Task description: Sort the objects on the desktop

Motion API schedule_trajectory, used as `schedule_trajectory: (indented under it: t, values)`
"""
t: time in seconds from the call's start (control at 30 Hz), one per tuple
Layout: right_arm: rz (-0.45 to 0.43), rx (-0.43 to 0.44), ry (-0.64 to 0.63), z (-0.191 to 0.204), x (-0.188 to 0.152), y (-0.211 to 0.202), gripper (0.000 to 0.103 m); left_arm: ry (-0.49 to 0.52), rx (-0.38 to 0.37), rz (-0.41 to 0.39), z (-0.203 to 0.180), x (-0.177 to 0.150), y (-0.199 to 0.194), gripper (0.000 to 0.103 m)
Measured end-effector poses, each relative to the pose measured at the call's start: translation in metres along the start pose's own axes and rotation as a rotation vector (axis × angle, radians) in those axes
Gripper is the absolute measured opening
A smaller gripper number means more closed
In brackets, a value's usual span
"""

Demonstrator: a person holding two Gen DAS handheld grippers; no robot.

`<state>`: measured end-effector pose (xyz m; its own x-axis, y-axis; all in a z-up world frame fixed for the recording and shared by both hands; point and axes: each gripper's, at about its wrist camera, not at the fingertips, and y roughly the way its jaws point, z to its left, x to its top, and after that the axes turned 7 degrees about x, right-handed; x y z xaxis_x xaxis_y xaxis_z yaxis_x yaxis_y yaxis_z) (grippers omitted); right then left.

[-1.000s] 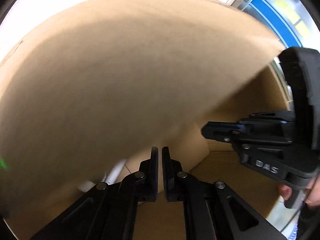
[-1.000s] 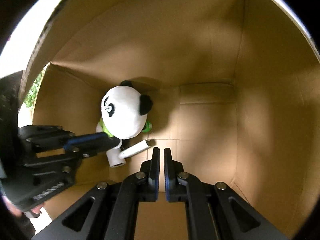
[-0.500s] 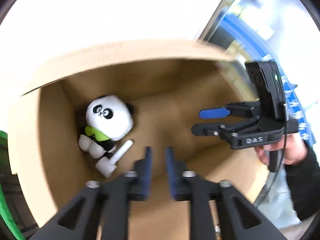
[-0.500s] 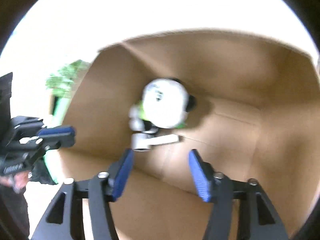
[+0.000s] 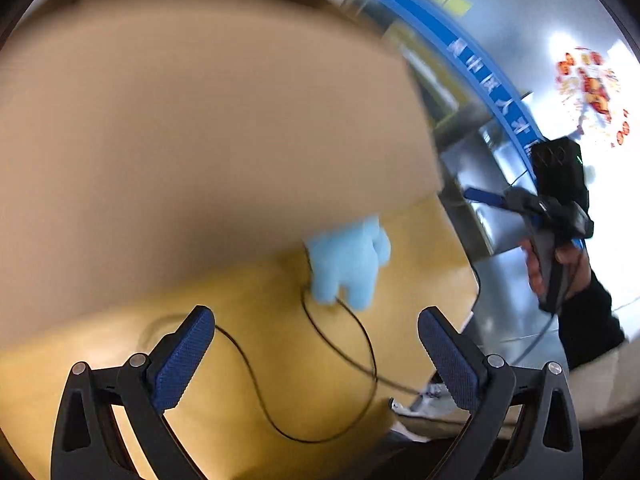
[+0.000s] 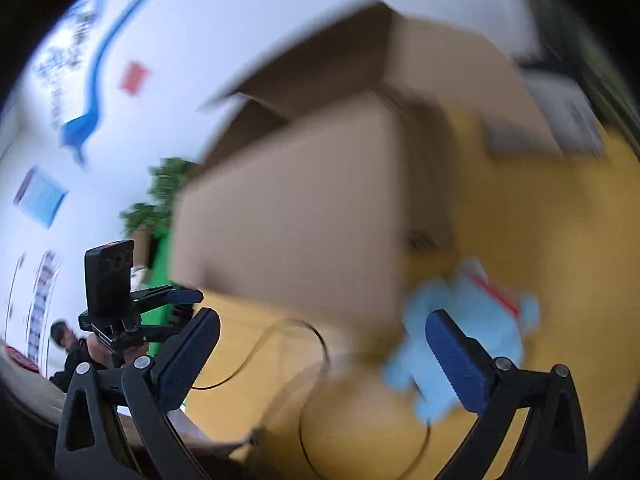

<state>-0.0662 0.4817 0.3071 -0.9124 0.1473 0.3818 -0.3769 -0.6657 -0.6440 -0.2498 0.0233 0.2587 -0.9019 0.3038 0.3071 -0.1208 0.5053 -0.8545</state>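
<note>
Both views motion-blurred; box (image 5: 208,128) taken as landmark. Left gripper (image 5: 316,364) spread wide, blue pads well apart, nothing between them; right gripper (image 6: 324,360) likewise spread wide and holding nothing.

Light-blue plush (image 5: 348,264) on yellow table (image 5: 280,392), just beside the box's lower corner, outside the box; touching or not, cannot tell through blur. Same plush (image 6: 468,344) in right wrist view lower right of box (image 6: 304,200), partly behind right finger (image 6: 456,356); red-and-white patch on its top edge, nature unclear. Box flaps up in right view; contents not visible.

Thin black cable (image 5: 340,360) looped on table in front of box, passing under the plush's feet; same cable (image 6: 304,360) in right view below box.

Right gripper (image 5: 496,200) seen from left view to the right of box, off the table edge, gripped by a hand (image 5: 560,264) in dark sleeve. Left gripper (image 6: 184,300) seen from right view at left of box.

Writing: white characters on blue wall band (image 5: 492,84) behind box, too blurred to read; no legible marking on box or grippers. Green plant (image 6: 160,200) left of box.
</note>
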Motion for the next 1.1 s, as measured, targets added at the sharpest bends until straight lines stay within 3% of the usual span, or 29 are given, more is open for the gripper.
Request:
schedule_trajectory:
  t: [0.13,0.33,0.43,0.53,0.77,0.83,0.97,1.0,1.03,1.1]
  values:
    - [0.002,-0.069,0.096,-0.054,-0.03,0.02,0.103,-0.019,-0.063,0.067,-0.009,-0.007,0.064,0.103]
    - [-0.018,-0.03,0.273,-0.146,-0.031,0.08,0.103,0.054,-0.077,0.02,-0.03,0.001,0.145,0.103]
    - [0.009,-0.05,0.309,-0.179,-0.029,0.125,0.103,0.073,-0.029,-0.003,-0.042,0.004,0.177,0.103]
    - [0.008,-0.083,0.336,-0.197,-0.028,0.151,0.103,-0.008,-0.065,0.049,-0.037,0.009,0.21,0.103]
    - [-0.007,-0.028,0.342,-0.192,-0.027,0.175,0.101,-0.089,-0.108,0.114,-0.028,-0.001,0.236,0.102]
    - [0.024,0.005,0.321,-0.181,-0.028,0.188,0.098,-0.098,-0.13,0.123,-0.027,-0.006,0.238,0.09]
    - [0.043,0.008,0.31,-0.158,-0.032,0.202,0.093,-0.115,-0.175,0.14,-0.025,-0.015,0.241,0.081]
    - [0.041,0.039,0.328,-0.153,-0.034,0.206,0.087,-0.108,-0.165,0.136,-0.024,-0.021,0.233,0.077]
    - [0.046,0.085,0.348,-0.147,-0.039,0.21,0.072,-0.096,-0.154,0.135,-0.024,-0.026,0.227,0.073]
    - [0.054,0.131,0.356,-0.126,-0.06,0.207,0.072,-0.056,-0.118,0.139,-0.028,-0.046,0.201,0.072]
